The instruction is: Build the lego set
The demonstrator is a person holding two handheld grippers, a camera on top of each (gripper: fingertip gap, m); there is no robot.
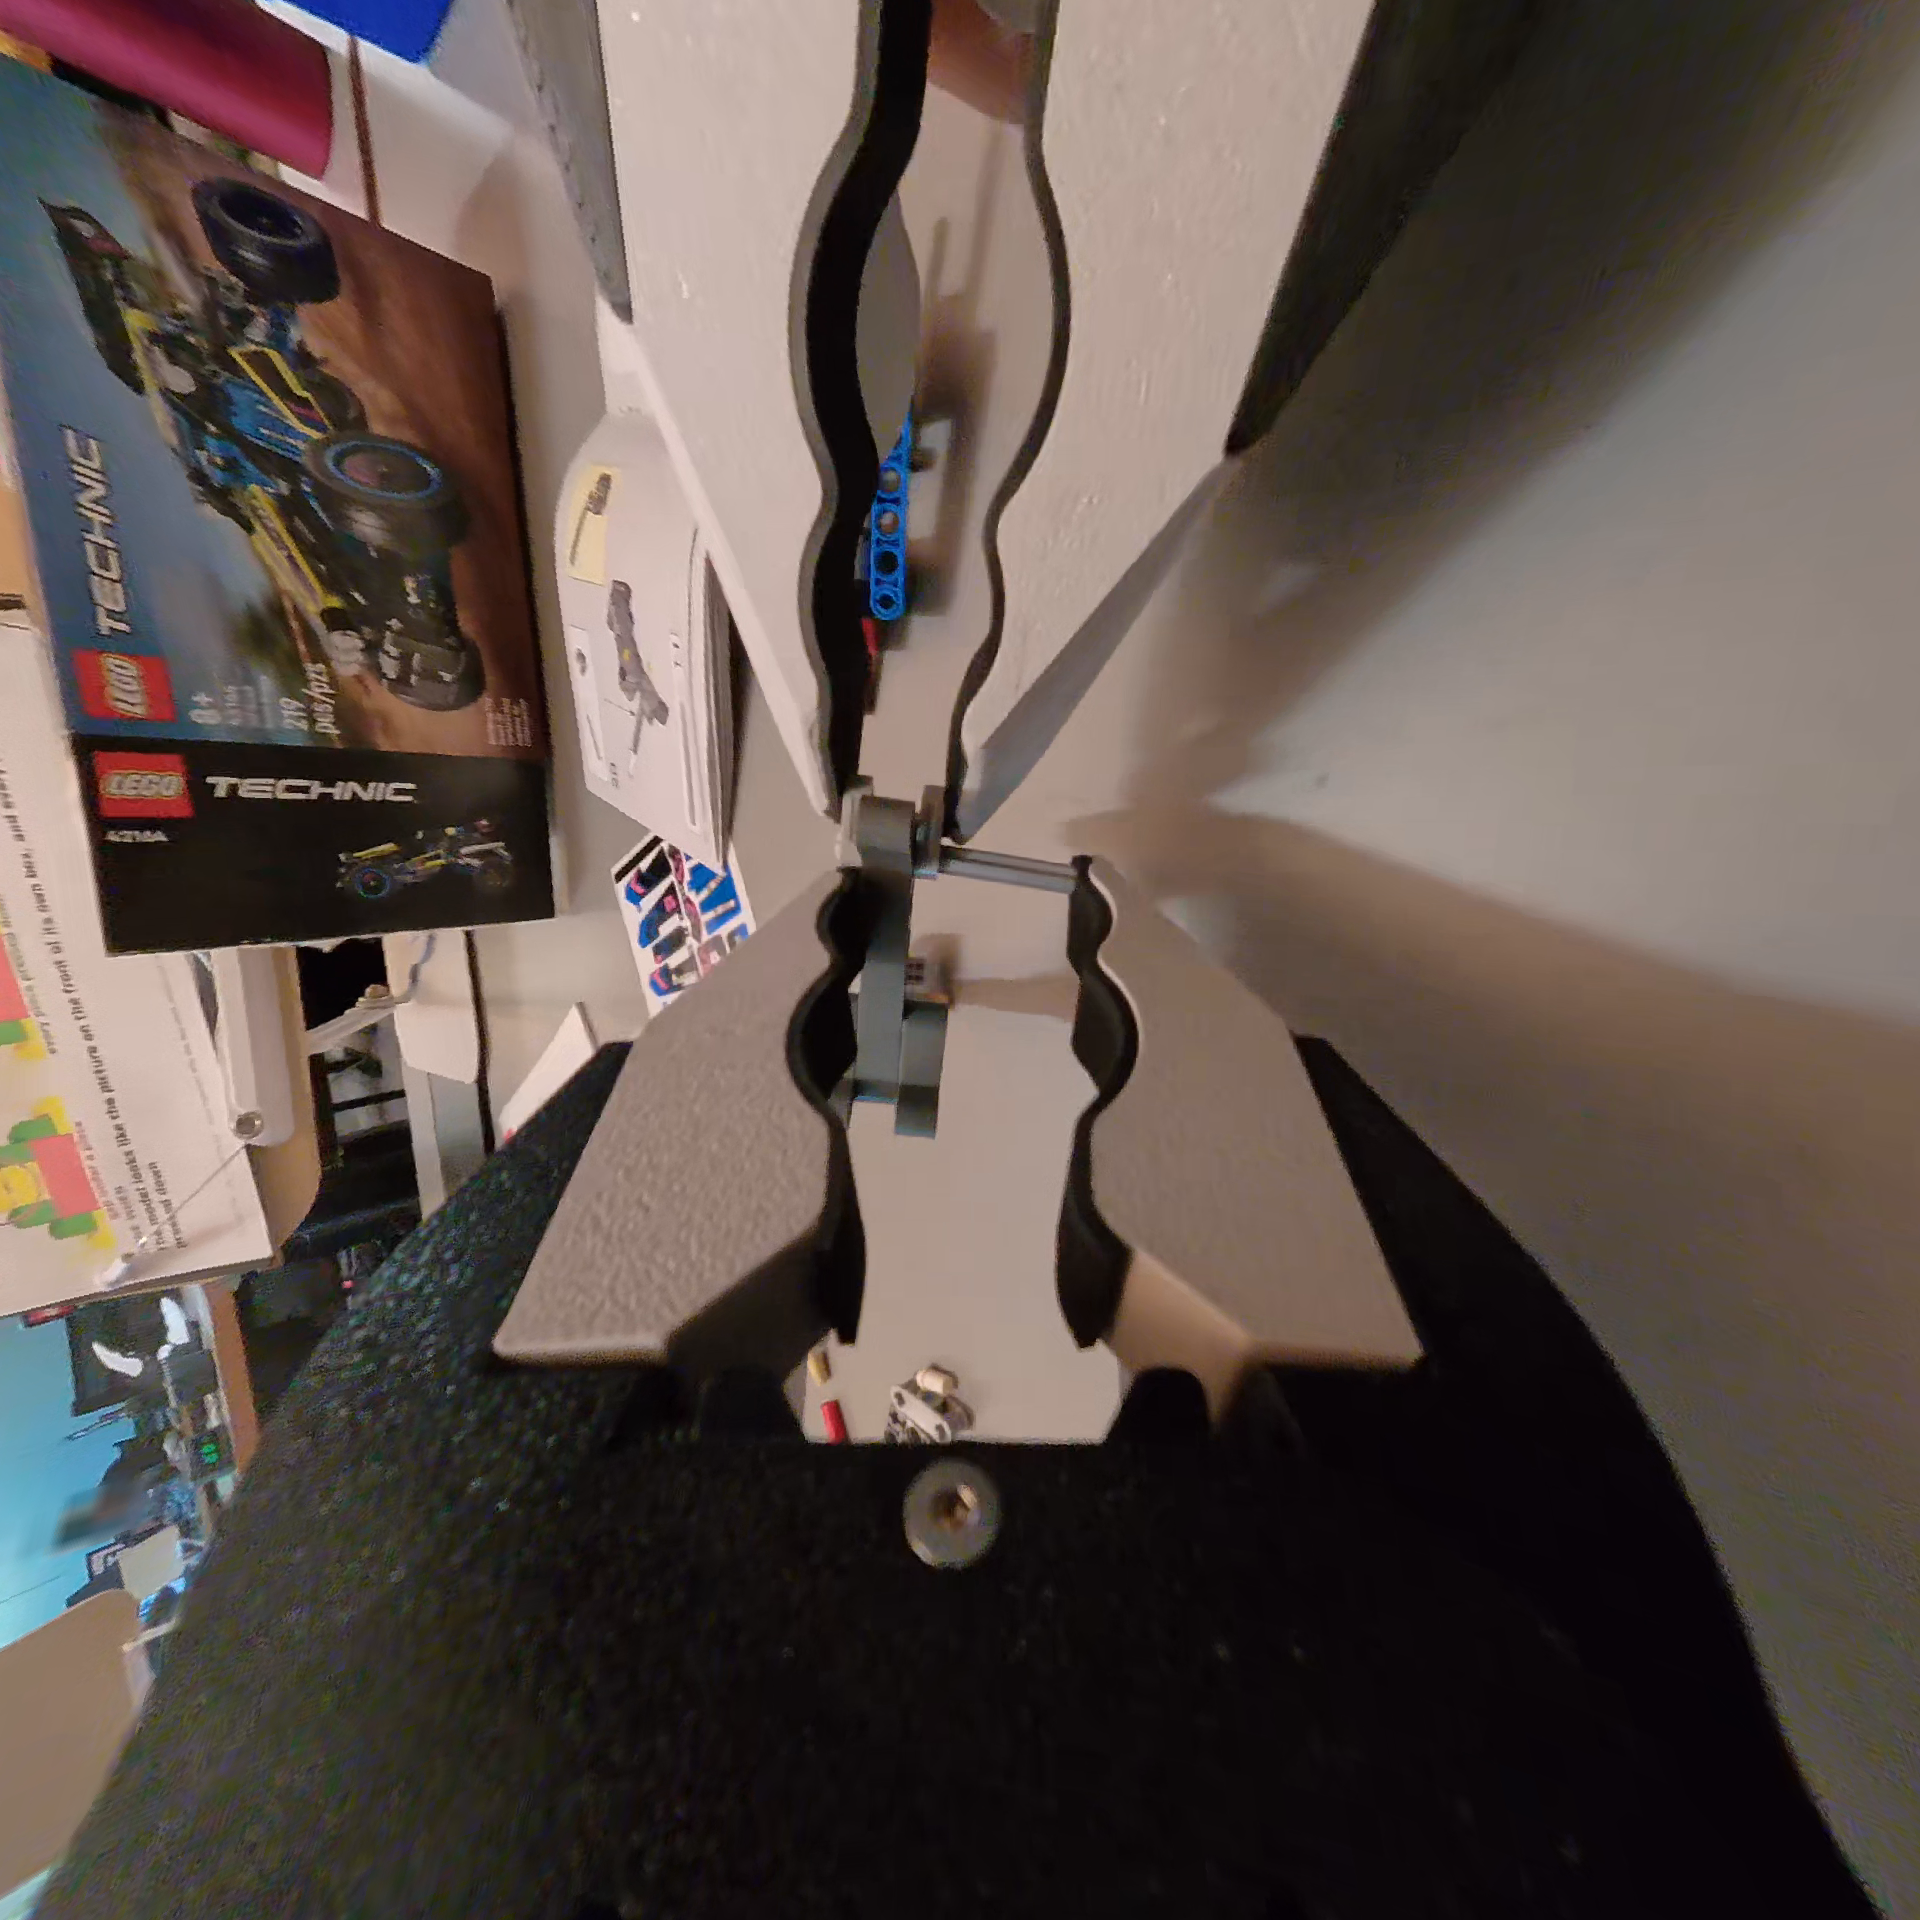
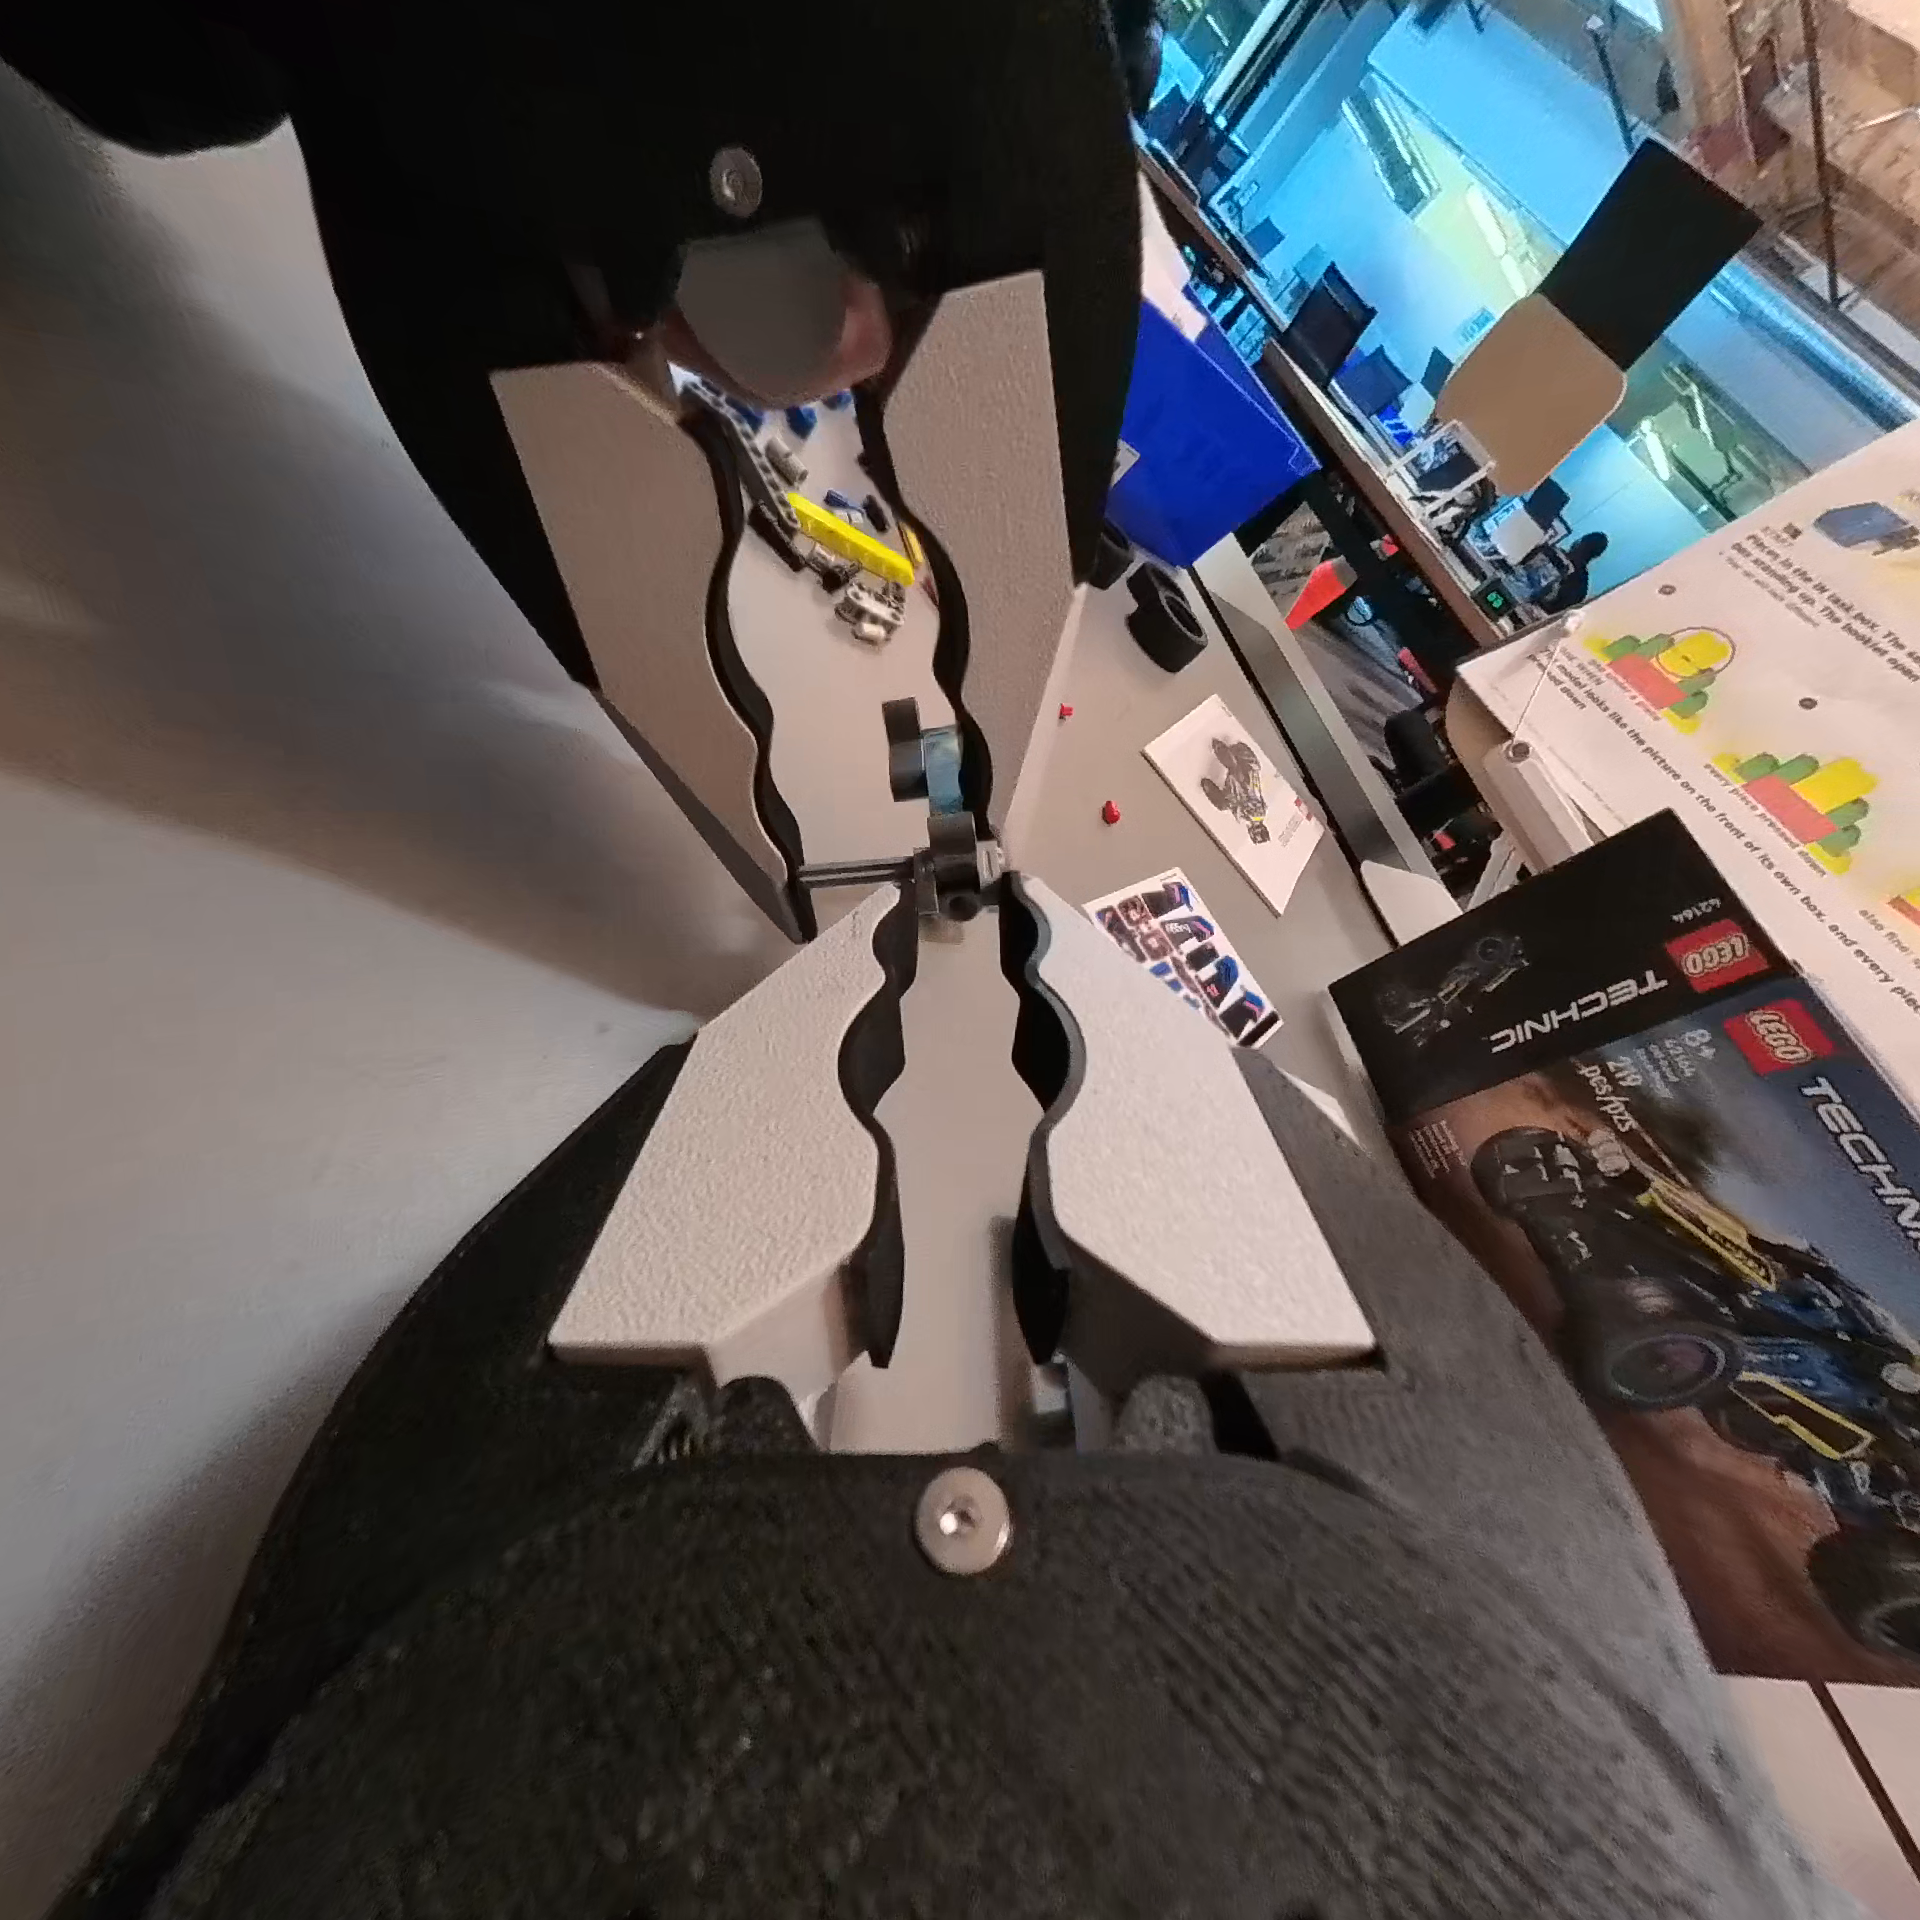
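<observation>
My left gripper (image 1: 966,878) is shut on a dark grey Lego assembly (image 1: 894,1018). Its thin grey axle (image 1: 1003,864) runs across the gap to one fingertip, and the grey beam rests against the other finger. My right gripper (image 2: 954,894) comes in tip to tip from the opposite side. It is shut on a small dark connector (image 2: 951,862) at the end of that axle (image 2: 857,871). In the left wrist view the right gripper (image 1: 904,805) reaches down from the top and pinches the connector (image 1: 883,826). Both grippers are raised above the grey table (image 2: 1143,748).
The Lego box (image 1: 291,540) (image 2: 1662,1247), an open instruction booklet (image 1: 644,644) (image 2: 1236,800) and a sticker sheet (image 1: 686,925) (image 2: 1184,956) lie beside the grippers. Loose parts lie on the table: a yellow beam (image 2: 847,540), a blue beam (image 1: 891,520), a black tyre (image 2: 1164,613), a red pin (image 2: 1110,810).
</observation>
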